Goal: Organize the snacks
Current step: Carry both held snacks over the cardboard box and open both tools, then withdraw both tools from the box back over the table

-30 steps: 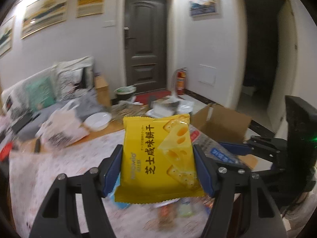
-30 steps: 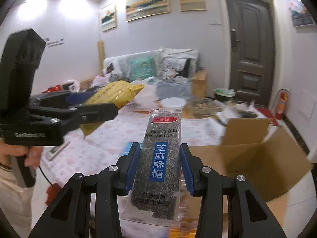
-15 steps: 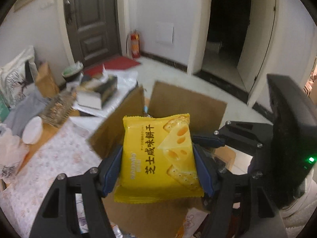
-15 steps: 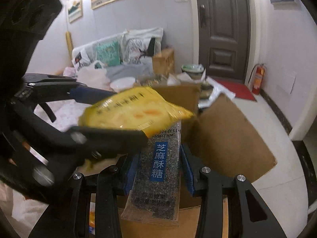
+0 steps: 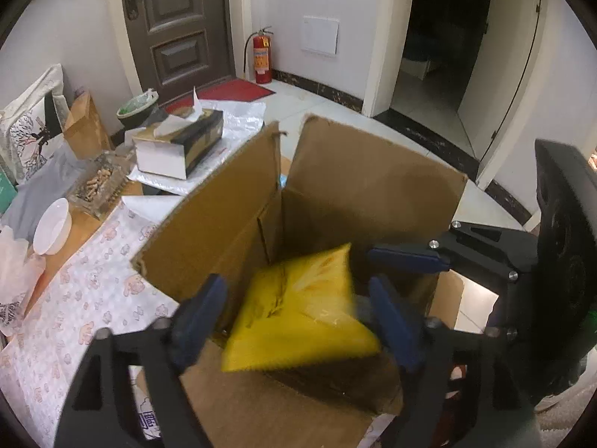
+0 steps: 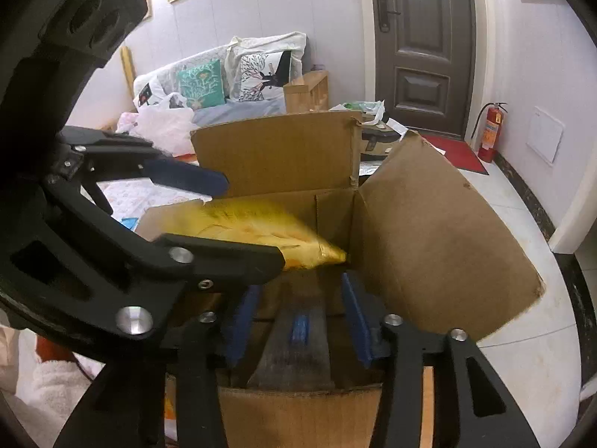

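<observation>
An open cardboard box (image 5: 373,186) with raised flaps lies under both grippers. My left gripper (image 5: 296,313) hangs over it, jaws opening. The yellow cheese-biscuit packet (image 5: 298,313) is blurred and tilted between the blue pads (image 5: 201,310), with a gap on each side. In the right wrist view my right gripper (image 6: 298,317) is also opening over the box (image 6: 429,231). The dark sesame-candy packet (image 6: 294,351) is blurred between its pads and touches neither. The left gripper (image 6: 252,220) crosses just above and left, with the yellow packet (image 6: 261,231) in its jaws.
Left of the box, a table with a floral cloth (image 5: 74,298) carries a tissue box (image 5: 179,142), a white bowl (image 5: 52,226) and a glass tray (image 5: 100,183). A fire extinguisher (image 5: 261,56) stands by the dark door. A sofa with cushions (image 6: 201,82) stands behind.
Both grippers swung from above the table to over the open box and tipped downward. Their jaws have widened, and both packets have come loose and slipped lower.
</observation>
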Available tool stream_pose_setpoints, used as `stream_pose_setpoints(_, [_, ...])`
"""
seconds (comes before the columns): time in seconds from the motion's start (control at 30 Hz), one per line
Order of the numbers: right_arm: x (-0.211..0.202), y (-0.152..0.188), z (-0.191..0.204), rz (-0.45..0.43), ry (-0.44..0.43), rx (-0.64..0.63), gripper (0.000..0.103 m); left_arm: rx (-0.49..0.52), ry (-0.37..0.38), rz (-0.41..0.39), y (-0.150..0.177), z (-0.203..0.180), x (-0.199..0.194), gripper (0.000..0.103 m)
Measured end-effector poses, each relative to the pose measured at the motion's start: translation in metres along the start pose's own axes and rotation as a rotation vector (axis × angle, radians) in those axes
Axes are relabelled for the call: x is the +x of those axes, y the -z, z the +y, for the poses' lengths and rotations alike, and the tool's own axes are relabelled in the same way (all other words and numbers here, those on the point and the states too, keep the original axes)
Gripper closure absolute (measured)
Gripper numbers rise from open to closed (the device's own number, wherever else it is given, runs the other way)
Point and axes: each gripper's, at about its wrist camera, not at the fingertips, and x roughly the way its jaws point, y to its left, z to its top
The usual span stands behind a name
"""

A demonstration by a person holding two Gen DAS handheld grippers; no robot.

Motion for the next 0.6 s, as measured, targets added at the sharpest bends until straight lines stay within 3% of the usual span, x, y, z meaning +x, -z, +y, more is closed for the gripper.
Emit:
stream_pose_setpoints(0.1, [-0.007, 0.001, 0.005, -0.009, 0.001, 0.001, 0.055, 0.011, -0.010, -0.021, 0.003, 0.000, -0.013, 0.021])
stream_pose_setpoints(0.23, [-0.023, -0.001, 0.013, -0.041, -0.004, 0.011, 0.041, 0.007, -0.027, -0.063, 0.013, 0.006, -0.037, 0.020])
stream_pose_setpoints(0.6, [-0.049, -0.011, 0.107, -0.097, -0.140, -0.093, 0.041, -0.097, -0.133, -0.175, 0.075, 0.060, -0.116, 0.004])
